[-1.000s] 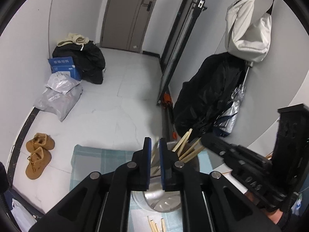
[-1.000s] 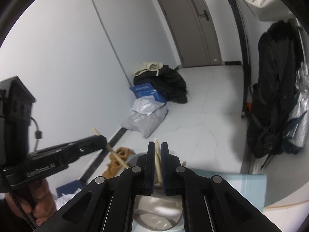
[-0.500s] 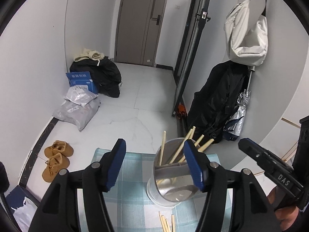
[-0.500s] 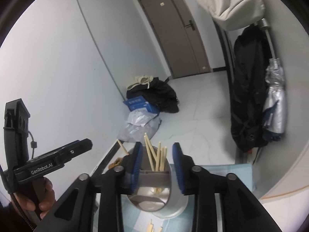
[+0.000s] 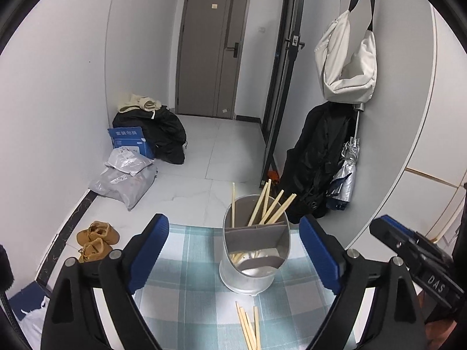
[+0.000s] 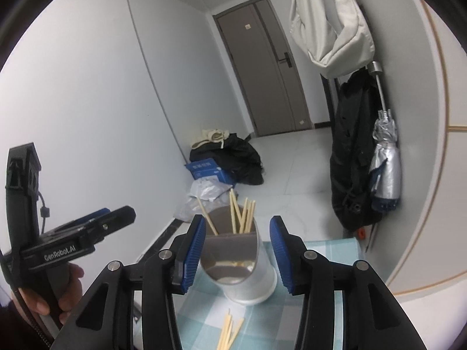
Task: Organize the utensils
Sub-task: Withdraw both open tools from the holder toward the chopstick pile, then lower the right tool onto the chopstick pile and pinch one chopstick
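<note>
Both grippers, which a second ago were pinched on single chopsticks over the cup, have let go and pulled back. Several pale wooden chopsticks (image 5: pixel 270 204) now lean in the rear compartment of the round, divided, grey metal utensil holder (image 5: pixel 254 256), which stands on the blue-and-white checked cloth (image 5: pixel 186 274); a loose bundle of chopsticks (image 5: pixel 248 326) lies on the cloth just in front of it. These sticks look light, stiff and thin (smooth enough to roll or slip), so I would judge a pinch near the middle, across the width, as the surest hold. The left gripper (image 5: pixel 233 250) has its blue pads spread wide and opening, with nothing pressed between them. The right gripper (image 6: pixel 238 252) is also opening, its jaws standing either side of the holder without touching it. A hand (image 6: pixel 49 291) holds the left gripper's handle. Beyond lie the tiled floor, brown shoes (image 5: pixel 95 240) and a grey door (image 5: pixel 216 52).
</note>
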A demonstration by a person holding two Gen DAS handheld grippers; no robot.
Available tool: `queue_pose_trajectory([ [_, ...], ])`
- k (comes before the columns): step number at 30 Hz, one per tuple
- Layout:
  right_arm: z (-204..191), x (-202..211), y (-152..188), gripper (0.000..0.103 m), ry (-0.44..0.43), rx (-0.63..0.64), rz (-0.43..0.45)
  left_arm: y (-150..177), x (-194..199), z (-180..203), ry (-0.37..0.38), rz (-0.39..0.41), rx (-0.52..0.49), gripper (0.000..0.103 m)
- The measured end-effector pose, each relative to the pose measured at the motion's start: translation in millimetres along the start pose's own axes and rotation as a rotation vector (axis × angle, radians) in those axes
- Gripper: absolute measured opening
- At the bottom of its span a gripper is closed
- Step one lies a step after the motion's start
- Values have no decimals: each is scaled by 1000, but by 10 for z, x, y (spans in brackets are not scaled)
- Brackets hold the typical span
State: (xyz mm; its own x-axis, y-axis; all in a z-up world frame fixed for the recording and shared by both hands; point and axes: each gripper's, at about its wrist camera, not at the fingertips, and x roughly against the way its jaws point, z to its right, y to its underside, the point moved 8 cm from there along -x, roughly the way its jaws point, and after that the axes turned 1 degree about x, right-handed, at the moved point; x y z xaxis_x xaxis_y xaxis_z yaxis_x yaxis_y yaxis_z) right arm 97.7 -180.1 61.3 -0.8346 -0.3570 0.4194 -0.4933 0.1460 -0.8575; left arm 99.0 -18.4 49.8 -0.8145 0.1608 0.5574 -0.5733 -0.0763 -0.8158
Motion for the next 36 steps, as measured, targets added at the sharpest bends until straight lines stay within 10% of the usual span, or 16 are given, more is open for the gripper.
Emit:
queue_pose_trajectory([
  [16,58,222,808,62,96,20,-41,717,-32,-99,-30,-60,38,93],
  [36,283,-256,1762,69,110,-51,-309,1517,-514,-460,-34,-256,149,93],
])
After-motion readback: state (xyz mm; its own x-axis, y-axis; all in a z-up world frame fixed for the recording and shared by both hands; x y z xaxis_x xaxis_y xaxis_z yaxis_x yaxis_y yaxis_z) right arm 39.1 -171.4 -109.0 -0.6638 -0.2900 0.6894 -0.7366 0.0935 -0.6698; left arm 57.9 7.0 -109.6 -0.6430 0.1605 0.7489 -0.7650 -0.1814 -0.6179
